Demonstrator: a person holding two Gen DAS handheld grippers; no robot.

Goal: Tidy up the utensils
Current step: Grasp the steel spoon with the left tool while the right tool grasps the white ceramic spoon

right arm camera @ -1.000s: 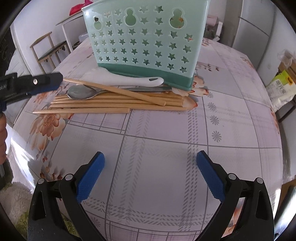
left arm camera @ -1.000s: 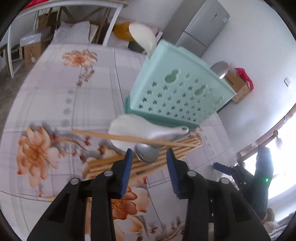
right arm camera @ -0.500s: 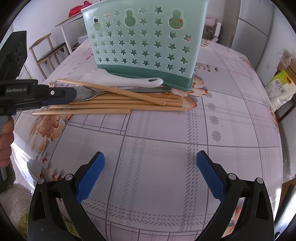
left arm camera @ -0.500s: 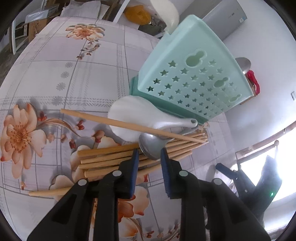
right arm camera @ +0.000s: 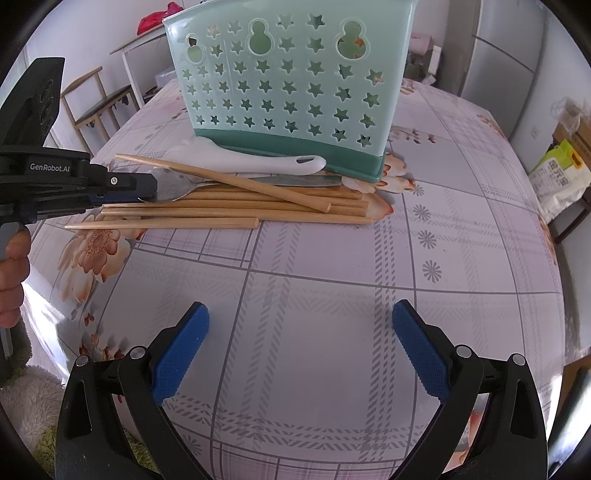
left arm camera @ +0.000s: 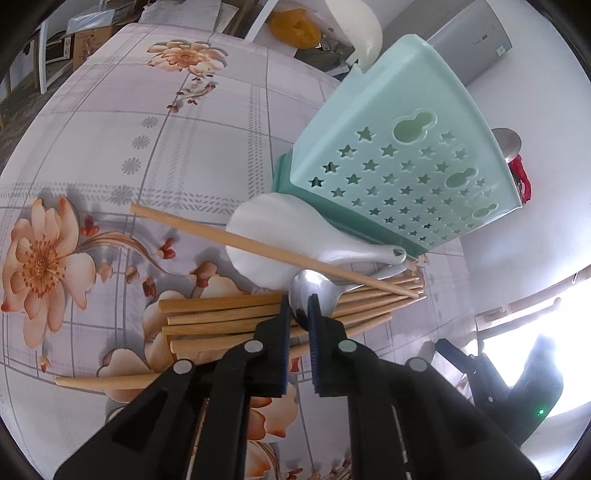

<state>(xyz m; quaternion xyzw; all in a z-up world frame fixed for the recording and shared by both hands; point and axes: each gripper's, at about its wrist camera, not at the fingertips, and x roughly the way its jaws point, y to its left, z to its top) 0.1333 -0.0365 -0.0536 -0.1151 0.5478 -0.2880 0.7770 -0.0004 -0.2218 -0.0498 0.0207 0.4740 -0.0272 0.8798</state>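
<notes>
A metal spoon (left arm camera: 310,286) lies on a bundle of wooden chopsticks (left arm camera: 221,317) beside a white plastic ladle (left arm camera: 280,236), in front of the mint-green star-holed utensil basket (left arm camera: 399,173). My left gripper (left arm camera: 300,306) is closing its jaws, and the blue pads pinch the rim of the spoon's bowl. The right wrist view shows the same grip: left gripper (right arm camera: 153,186) on the spoon (right arm camera: 177,184), chopsticks (right arm camera: 236,210), ladle (right arm camera: 240,162), basket (right arm camera: 288,85). My right gripper (right arm camera: 299,325) hangs open over bare tablecloth, well short of the utensils.
A white ladle (left arm camera: 354,33) and a metal utensil (left arm camera: 508,142) stand in the basket. One chopstick (right arm camera: 221,181) lies slanted across the pile. A grey fridge (left arm camera: 469,48) stands behind the table, a wooden chair (right arm camera: 99,107) at the far left, a bag (right arm camera: 561,173) at the right.
The left gripper came down closer to the pile, rolled a little, and narrowed its jaws onto the metal spoon's bowl. The right gripper has not moved.
</notes>
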